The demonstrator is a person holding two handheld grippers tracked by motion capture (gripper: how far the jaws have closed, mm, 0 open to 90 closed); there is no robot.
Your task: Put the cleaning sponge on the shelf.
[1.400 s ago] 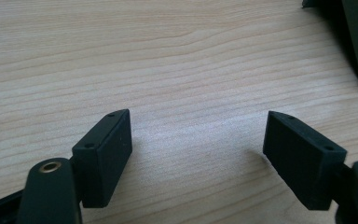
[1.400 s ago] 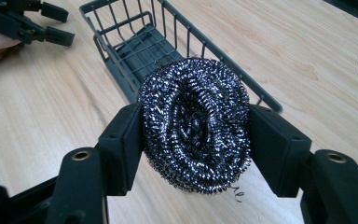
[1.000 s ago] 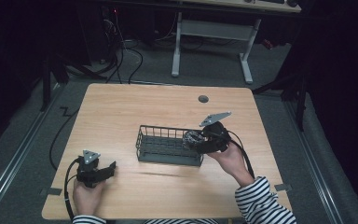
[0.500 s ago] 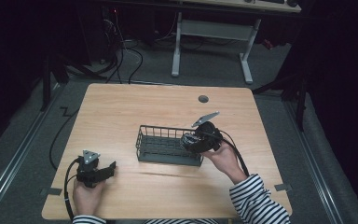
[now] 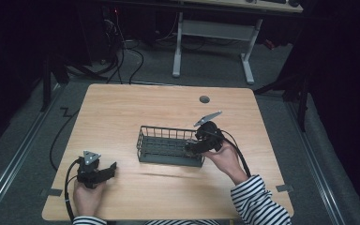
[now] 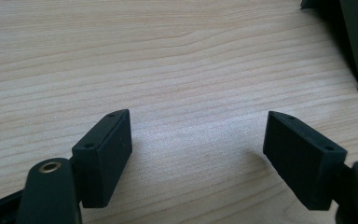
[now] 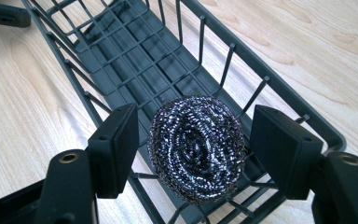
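Left gripper (image 5: 104, 170) rests low over bare tabletop (image 5: 122, 112) at the near left corner, jaws spread wide with nothing between them. In the left gripper view, only wood grain lies between its pads (image 6: 105, 156); a dark corner of the wire basket (image 5: 168, 146) sits far ahead and to its right. This gripper is well apart from the work.

Basket: dark grey wire, long and narrow, long axis running left–right across the table, mid-table.

Right gripper (image 7: 193, 151) is at the basket's right end, jaws open and straddling a steel-wool scouring pad (image 7: 196, 147). A small gap shows on each side of the pad, so the pads are near but not gripping, as far as I can tell. The scourer sits directly ahead, centred between the jaws, at the basket's near end wall; whether it rests on the basket floor or rim is unclear.

Scourer: round coiled ball of shiny metal strands, springy-looking, probably compressible under closure.
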